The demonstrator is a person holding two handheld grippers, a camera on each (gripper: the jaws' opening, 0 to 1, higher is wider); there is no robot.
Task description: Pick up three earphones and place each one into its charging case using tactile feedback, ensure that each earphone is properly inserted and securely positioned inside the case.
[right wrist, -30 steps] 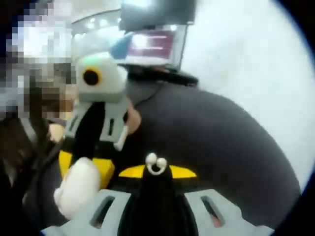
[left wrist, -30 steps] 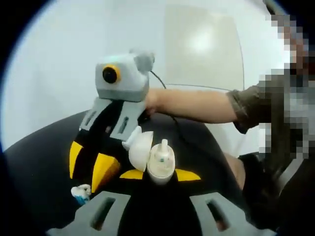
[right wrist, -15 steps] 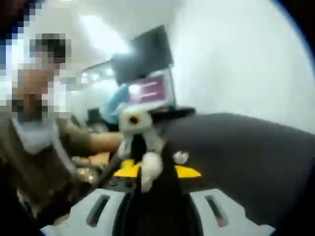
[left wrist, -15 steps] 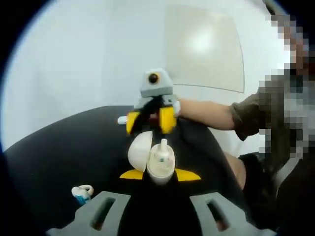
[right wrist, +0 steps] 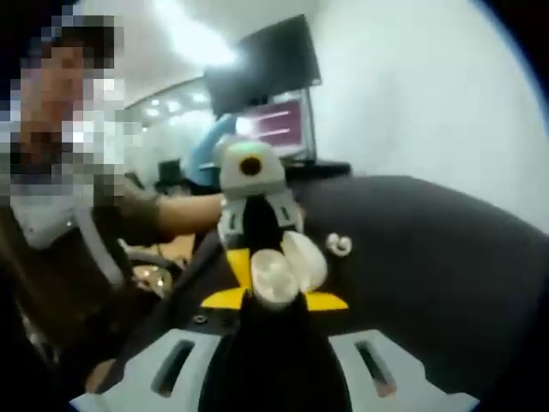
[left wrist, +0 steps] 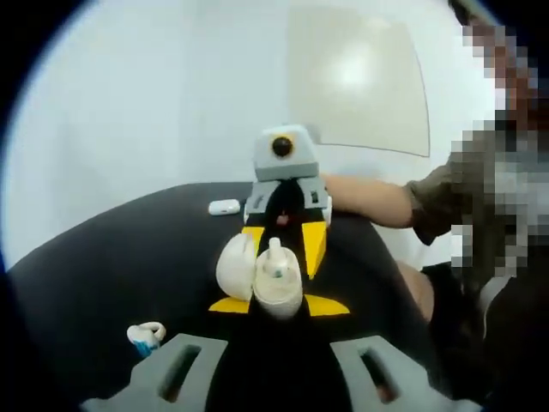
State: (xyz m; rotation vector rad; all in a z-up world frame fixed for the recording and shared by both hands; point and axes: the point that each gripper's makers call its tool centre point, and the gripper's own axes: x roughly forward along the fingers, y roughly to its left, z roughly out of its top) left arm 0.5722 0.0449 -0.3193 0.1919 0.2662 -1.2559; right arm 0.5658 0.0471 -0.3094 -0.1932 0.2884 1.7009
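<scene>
Left gripper (left wrist: 279,305) clamps the open charging case (left wrist: 262,276), lid swung aside and an earphone stem standing up from its well, presenting it for insertion. Right gripper (left wrist: 283,245) faces it nose-on just beyond the case, jaws apart; whether it's empty is unclear. Loose earphone (left wrist: 224,207) lies far back on the black table (left wrist: 129,257).

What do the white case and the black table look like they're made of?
The open case looks like smooth, slightly glossy plastic: rounded, with a soft sheen on the lid. The table looks matte, maybe cloth or a rubbery mat, since its dark surface shows no clear reflections; the blur leaves that open.
</scene>
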